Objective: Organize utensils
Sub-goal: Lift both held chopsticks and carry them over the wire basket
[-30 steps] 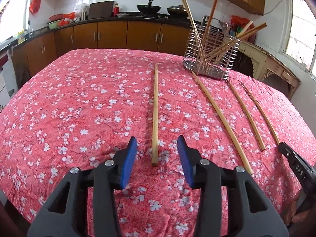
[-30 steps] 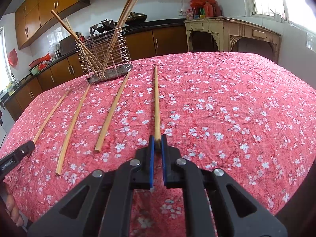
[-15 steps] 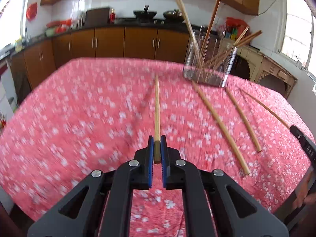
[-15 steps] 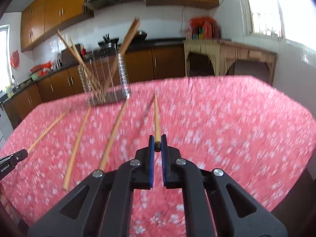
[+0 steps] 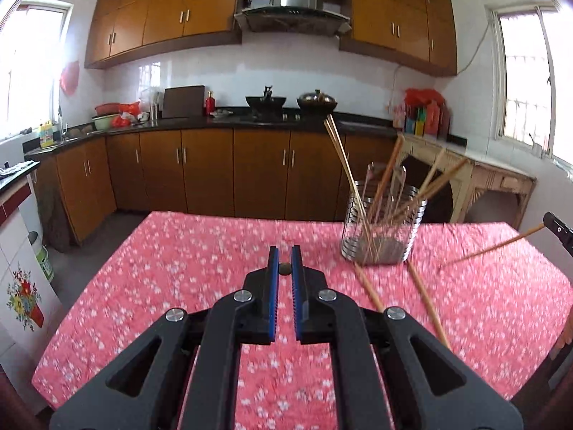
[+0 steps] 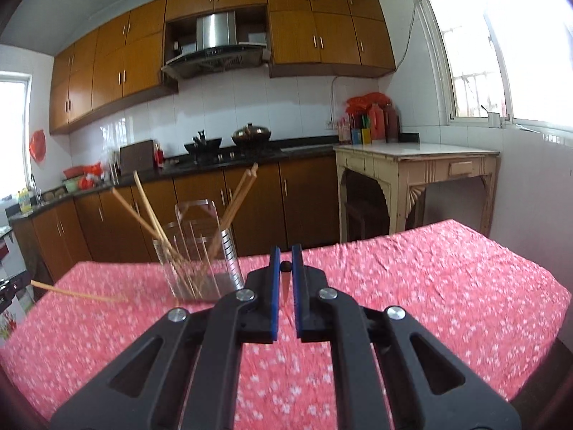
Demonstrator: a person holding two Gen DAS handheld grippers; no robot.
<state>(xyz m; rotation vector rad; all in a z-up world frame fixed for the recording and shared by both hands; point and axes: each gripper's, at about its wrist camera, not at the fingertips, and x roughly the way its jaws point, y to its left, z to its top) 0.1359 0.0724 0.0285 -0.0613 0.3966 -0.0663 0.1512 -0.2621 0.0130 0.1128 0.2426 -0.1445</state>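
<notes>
My left gripper (image 5: 285, 258) is shut on a wooden chopstick (image 5: 285, 268), seen end-on between the blue pads, above the red floral table (image 5: 179, 268). My right gripper (image 6: 285, 256) is likewise shut on a second chopstick (image 6: 285, 267). That right gripper (image 5: 558, 231) shows at the left wrist view's right edge, its chopstick (image 5: 501, 245) slanting down toward the table. The left gripper's chopstick (image 6: 75, 292) shows at the left of the right wrist view. A wire holder (image 5: 383, 229) with several chopsticks stands at the back of the table. Two loose chopsticks (image 5: 428, 308) lie in front of it.
The holder (image 6: 200, 254) sits just left of my right gripper. A cream side table (image 6: 412, 165) stands beyond the table's far right corner. Brown kitchen cabinets (image 5: 215, 175) run behind. A white tiled unit (image 5: 21, 286) is off the table's left edge.
The left gripper closed on the chopstick lying between its jaws. Both grippers then rose with their chopsticks off the cloth and tipped up toward level, so the kitchen wall now fills the views.
</notes>
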